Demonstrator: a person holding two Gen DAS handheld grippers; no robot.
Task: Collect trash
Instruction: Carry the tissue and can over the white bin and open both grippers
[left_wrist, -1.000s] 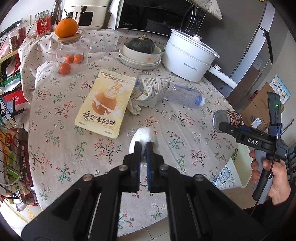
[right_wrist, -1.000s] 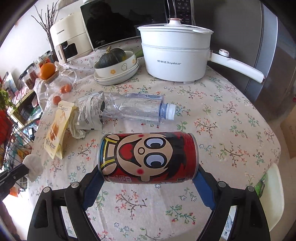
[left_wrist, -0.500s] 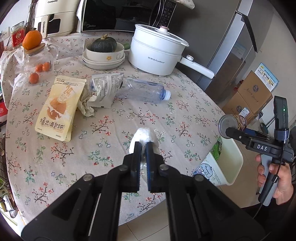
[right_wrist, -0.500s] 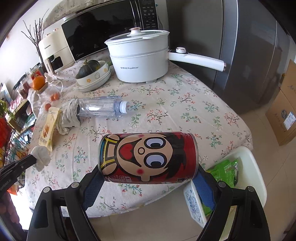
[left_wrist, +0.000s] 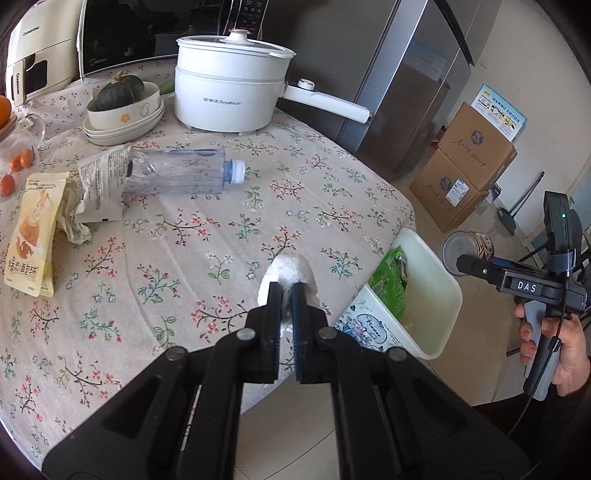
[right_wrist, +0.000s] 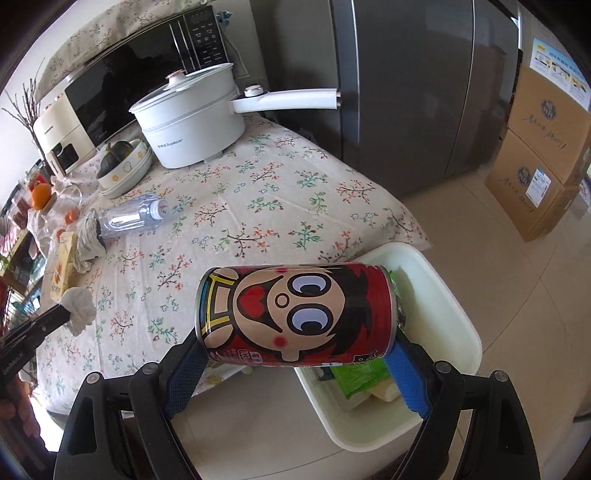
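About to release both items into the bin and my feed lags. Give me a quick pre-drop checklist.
1. Right hand-held gripper shut on the red cartoon-face drink can: ok.
2. Can above the white plastic bin on the floor: ok, over its near side.
3. Left hand-held gripper shut on the crumpled white tissue: ok.
4. Tissue above the bin: not ok, it hangs over the table edge.
5. Room in the bin: ok; green wrapper inside.
6. Drop height: cannot tell.
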